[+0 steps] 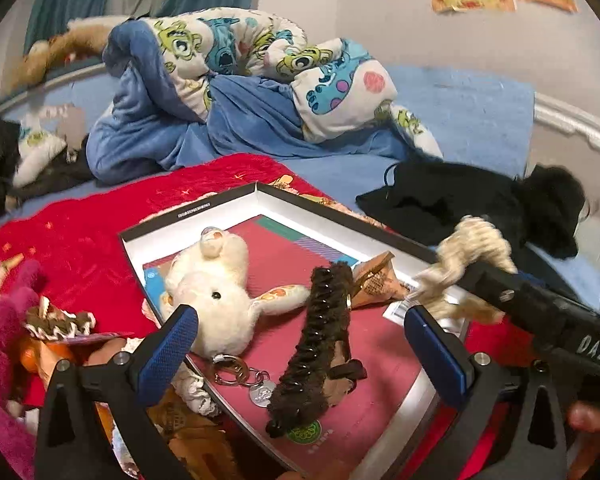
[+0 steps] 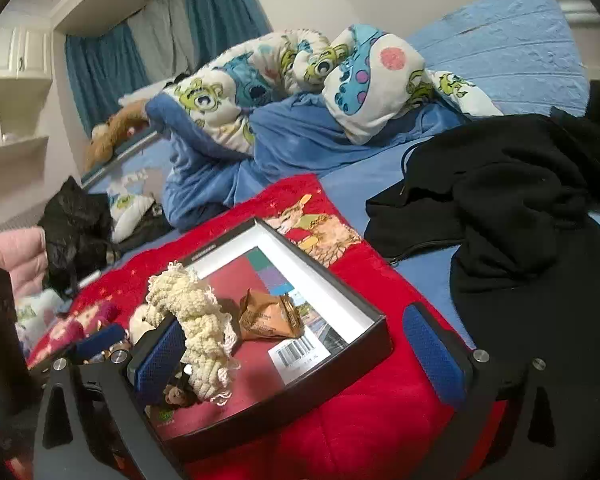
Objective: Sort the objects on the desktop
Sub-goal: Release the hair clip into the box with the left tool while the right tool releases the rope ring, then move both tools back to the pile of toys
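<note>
A shallow black box with white walls (image 1: 332, 216) lies on a red blanket (image 1: 80, 240). Inside it are a white plush bunny (image 1: 216, 288), a brown furry hair clip (image 1: 320, 336), a key ring (image 1: 240, 372) and a brown paper packet (image 1: 376, 280). My left gripper (image 1: 300, 344) stands open over the box, with the bunny and clip below the gap and no pad pressing on them. My right gripper (image 2: 296, 356) is open too. A cream knitted scrunchie (image 2: 196, 312) drapes over its left finger, above the box (image 2: 332, 280) and beside the packet (image 2: 268, 316).
Pink plush things and small clutter (image 1: 4, 320) lie left of the box on the blanket. A black garment (image 2: 520, 200) spreads on the blue bed to the right. A bunched cartoon duvet (image 1: 228, 48) lies behind. A black bag (image 2: 76, 224) sits far left.
</note>
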The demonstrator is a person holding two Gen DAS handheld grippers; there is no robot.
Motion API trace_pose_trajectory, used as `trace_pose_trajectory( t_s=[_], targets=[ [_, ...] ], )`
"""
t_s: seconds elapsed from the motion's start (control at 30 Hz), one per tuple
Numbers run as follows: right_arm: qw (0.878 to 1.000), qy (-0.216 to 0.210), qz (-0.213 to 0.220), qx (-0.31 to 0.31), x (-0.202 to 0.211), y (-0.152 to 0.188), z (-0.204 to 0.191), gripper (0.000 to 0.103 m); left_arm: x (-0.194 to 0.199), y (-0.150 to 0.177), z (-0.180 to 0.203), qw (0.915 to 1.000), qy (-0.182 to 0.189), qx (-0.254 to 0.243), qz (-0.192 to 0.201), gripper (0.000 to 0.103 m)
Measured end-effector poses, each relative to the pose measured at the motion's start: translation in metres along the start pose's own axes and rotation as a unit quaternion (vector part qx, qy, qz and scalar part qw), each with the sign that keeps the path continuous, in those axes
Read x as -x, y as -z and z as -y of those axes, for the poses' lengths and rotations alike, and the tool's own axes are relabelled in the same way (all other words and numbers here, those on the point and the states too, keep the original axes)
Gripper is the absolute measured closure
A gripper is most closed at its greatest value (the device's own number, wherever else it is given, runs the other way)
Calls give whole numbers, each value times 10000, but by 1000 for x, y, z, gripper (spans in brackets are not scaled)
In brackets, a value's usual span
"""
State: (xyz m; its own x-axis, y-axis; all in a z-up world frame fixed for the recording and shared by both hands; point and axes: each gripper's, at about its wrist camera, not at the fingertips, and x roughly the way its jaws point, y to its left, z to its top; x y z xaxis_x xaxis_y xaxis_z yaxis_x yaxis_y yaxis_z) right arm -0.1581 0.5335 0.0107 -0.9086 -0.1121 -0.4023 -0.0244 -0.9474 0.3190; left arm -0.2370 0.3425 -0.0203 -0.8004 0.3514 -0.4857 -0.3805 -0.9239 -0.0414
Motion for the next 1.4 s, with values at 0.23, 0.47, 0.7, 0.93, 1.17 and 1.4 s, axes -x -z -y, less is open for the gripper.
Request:
trace_pose_trajectory(
  t_s=[0.23,0.47,0.7,0.93,1.17,1.4],
  targets=[
    [9948,314,-911,318,-25,0,-16,0,-2,1,14,9984,-413,-396,-47,0],
    [9929,296,-1121,281,-21,3,-14,0,-2,1,6,9994,-245,-241,-61,0],
    [9938,421,-988,273,-3,2,-9,0,0,1,6,9994,-245,-228,-23,0],
    [9949,447,-879,224,14,2,-12,0,15,-2,8,9997,-143,-173,24,0],
    [9977,261,-617,125,48,2,-29,0,49,8,2,9998,31,159,-82,0],
    [9988,91,-420,246,75,5,-53,0,85,16,-11,9995,-126,272,-138,0]
  ],
)
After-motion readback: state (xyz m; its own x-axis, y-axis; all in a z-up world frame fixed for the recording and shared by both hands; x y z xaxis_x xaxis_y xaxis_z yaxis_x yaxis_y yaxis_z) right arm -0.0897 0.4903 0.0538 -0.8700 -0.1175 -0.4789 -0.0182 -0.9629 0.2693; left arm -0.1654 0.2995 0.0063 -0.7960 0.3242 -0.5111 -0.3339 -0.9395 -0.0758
